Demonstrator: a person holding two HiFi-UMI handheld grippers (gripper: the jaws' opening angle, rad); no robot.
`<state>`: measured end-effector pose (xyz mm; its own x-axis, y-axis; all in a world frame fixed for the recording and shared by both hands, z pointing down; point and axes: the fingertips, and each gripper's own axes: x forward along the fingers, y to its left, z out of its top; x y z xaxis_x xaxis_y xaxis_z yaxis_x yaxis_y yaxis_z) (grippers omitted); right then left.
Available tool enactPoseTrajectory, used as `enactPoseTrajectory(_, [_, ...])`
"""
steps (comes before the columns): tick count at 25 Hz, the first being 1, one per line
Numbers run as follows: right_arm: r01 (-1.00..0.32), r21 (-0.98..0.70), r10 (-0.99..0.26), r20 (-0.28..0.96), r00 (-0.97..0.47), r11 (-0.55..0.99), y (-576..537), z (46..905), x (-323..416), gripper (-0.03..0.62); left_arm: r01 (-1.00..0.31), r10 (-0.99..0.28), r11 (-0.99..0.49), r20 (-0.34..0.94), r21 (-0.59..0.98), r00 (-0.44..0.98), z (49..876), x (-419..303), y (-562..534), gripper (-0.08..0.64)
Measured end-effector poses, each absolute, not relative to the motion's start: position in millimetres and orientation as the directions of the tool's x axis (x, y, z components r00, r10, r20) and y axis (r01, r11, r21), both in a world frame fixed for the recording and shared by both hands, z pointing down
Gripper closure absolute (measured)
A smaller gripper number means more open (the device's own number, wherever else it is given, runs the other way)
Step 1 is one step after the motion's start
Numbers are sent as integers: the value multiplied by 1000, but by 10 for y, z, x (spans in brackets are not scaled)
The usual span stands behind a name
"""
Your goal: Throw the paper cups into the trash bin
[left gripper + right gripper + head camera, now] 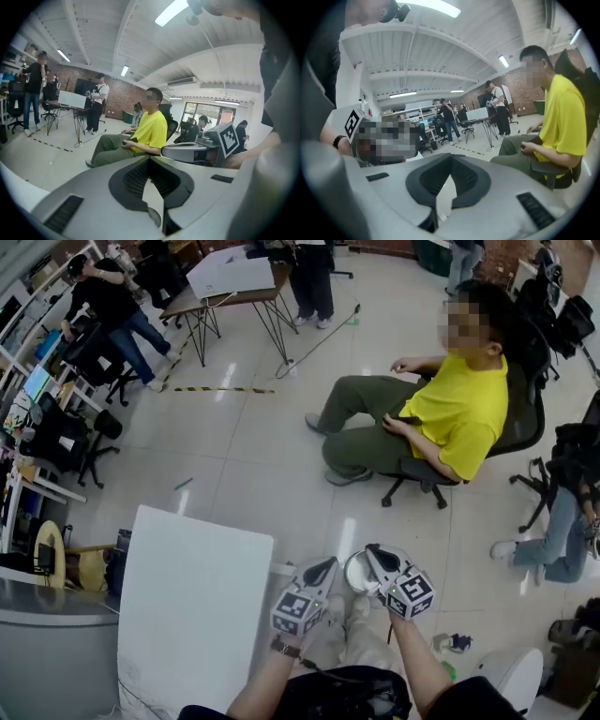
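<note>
I see no paper cup in any view. In the head view both grippers are held up side by side near the bottom middle. My left gripper (328, 565) is shut with nothing in it, and so is my right gripper (372, 551). Between and below them shows a round white rim on the floor, seemingly the trash bin (357, 573), partly hidden by the right gripper. In the left gripper view the jaws (150, 159) meet at their tips, empty. The right gripper view shows its jaws (451, 157) closed the same way.
A white table (197, 606) stands at my left. A person in a yellow shirt (459, 413) sits on an office chair ahead on the tiled floor. Farther back are folding desks (234, 287), other people and chairs. A grey counter (47, 643) is at the far left.
</note>
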<state>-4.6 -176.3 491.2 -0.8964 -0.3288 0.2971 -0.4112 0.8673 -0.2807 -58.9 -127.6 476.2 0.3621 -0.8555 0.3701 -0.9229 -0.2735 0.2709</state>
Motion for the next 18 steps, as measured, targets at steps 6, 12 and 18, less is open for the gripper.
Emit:
enactPoseTrajectory(6, [-340,-189,-312,164,-936,921,-1675,3730,-230,592,-936,-908,-300,245,183,339,3702,-734,-1308,555])
enactPoseTrajectory(12, [-265,-106,-259,69,-963,958,-1510,2782,-328,592,-940,-933,-324,128,106,336,2785,-680,-1295,555])
enactPoseTrajectory(18, [-211,-51,-211,8,-977,976,-1406,2299,-369,592,-944,-942,-322,78,67,327,2444,-626,-1238,555])
